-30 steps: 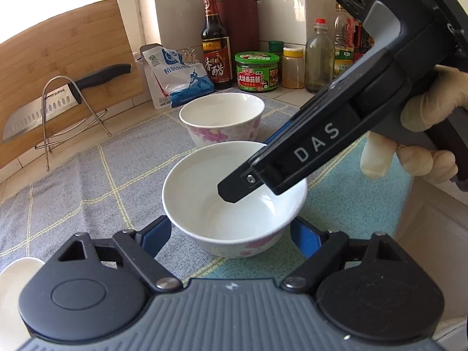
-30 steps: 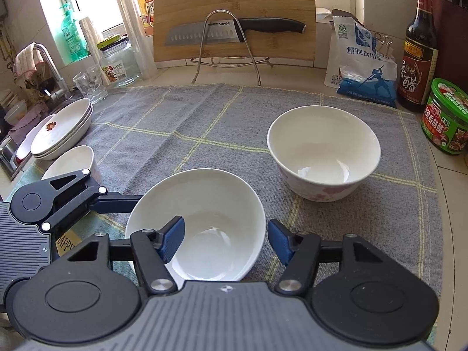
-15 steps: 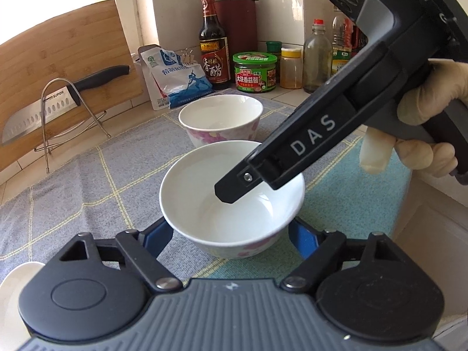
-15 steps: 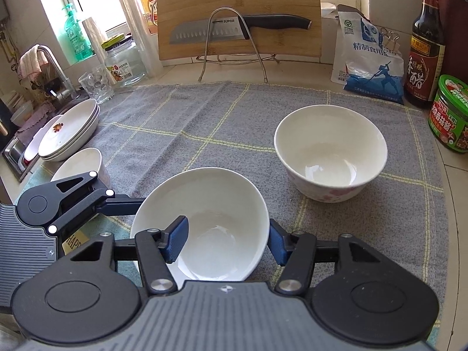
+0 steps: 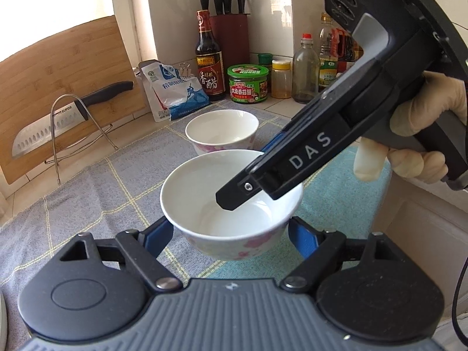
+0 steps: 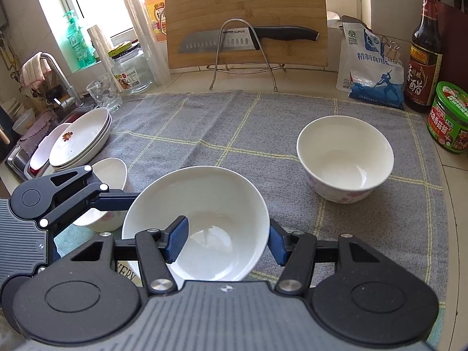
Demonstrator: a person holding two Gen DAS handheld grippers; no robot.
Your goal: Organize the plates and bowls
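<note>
A white bowl with pink flowers (image 5: 231,204) is lifted off the grey checked cloth (image 5: 87,193). My right gripper (image 6: 226,242) is shut on its rim, one blue pad inside (image 6: 177,241) and one outside. My left gripper (image 5: 231,234) is open, its blue pads on either side of the bowl's base, apart from it. The bowl shows in the right wrist view (image 6: 196,222). A second flowered bowl (image 6: 345,158) stands on the cloth beyond; it also shows in the left wrist view (image 5: 222,130).
A third bowl (image 6: 108,193) and stacked plates (image 6: 80,139) sit at the left by the sink. A cutting board with knife on a wire stand (image 6: 245,41), salt bag (image 6: 368,67), vinegar bottle (image 6: 424,55), green jar (image 6: 450,117) and glass jar (image 6: 131,67) line the back.
The bowl has risen off the cloth in my right gripper, tilting slightly. My left gripper stays open around its base.
</note>
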